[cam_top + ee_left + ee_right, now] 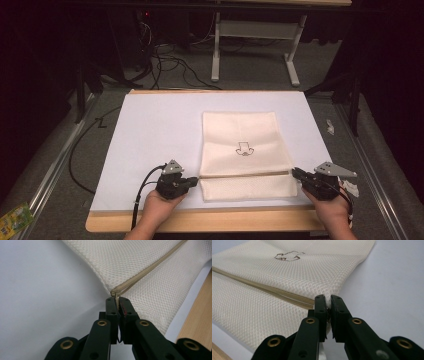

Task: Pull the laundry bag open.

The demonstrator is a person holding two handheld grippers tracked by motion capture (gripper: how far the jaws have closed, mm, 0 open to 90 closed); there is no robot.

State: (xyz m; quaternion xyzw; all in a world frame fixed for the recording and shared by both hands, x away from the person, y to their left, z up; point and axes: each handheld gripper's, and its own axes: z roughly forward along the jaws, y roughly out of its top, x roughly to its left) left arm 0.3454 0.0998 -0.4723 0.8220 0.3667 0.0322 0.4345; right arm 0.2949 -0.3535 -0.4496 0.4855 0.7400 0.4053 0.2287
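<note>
One wooden table [210,221] stands in front of me, and one white sheet [155,135] covers nearly all of its top, leaving a bare strip of wood along my edge. On that sheet lies one cream mesh bag [240,135], flat, a little to the right of the middle, with its near end close to the sheet's front edge. It carries one small dark outline drawing [244,148] at about its centre, which I see again from my right gripper view [289,256]. One tan zipper [245,174] runs straight across the bag from side to side near its front end, and a narrower band of mesh lies between the zipper and me. I hold two grippers, one in each hand, and each sits at one end of that zipper line, so the bag's width lies between them. My left gripper [192,181] rests on the sheet at the bag's left edge; in the left gripper view [117,305] its two black jaws are clenched on the one zipper pull [116,295], a thin tan tab that stands between the pads right where the zipper teeth end. My right gripper [297,174] is at the bag's right edge; in the right gripper view [327,304] its jaws are pressed together on the mesh corner [326,298] of the bag, just beside the end of the zipper.
</note>
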